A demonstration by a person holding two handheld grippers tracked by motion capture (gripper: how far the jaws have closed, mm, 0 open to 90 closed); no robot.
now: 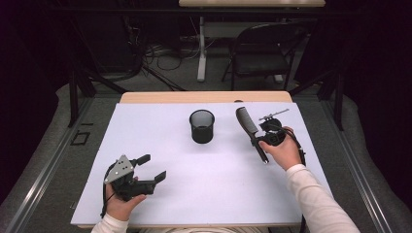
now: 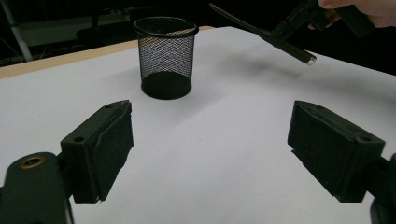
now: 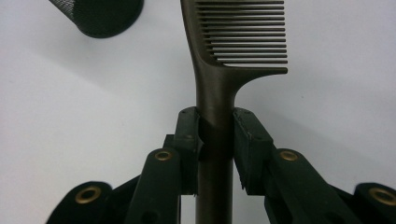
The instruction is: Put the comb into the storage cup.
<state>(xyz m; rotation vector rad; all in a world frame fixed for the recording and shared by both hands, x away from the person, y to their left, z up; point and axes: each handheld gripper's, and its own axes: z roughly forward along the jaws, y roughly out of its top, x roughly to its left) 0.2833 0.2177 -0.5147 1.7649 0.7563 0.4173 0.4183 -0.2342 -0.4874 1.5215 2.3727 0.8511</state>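
The black comb (image 1: 246, 122) is off the table, held by its handle in the right claw (image 1: 268, 137) above the right half of the white table (image 1: 204, 194). In the right gripper view the comb (image 3: 219, 70) runs straight up the middle, teeth pointing to the right of that picture, and both black pads press against the handle just below the toothed part, so the right claw (image 3: 215, 140) is closed on the comb. The rest of the handle passes down between the jaws and out of the bottom of that view. In the high view the comb slants, its toothed end toward the far side of the table and its handle end toward the person's right hand (image 1: 283, 153). In the left gripper view the comb (image 2: 261, 32) hangs at an angle above the table top.

A black mesh cup (image 1: 201, 125) stands upright on the table, left of the comb and apart from it, near the middle of the far half. It looks empty in the left gripper view (image 2: 166, 56), and its base edges into the top left corner of the right gripper view (image 3: 100, 16).

The left claw (image 1: 149, 167) sits at the near left of the table in the person's left hand (image 1: 124, 204). Its jaws stand wide apart with nothing between them (image 2: 210, 144), well short of the cup.

Beyond the table a dark folding chair (image 1: 265, 51) stands on the floor.
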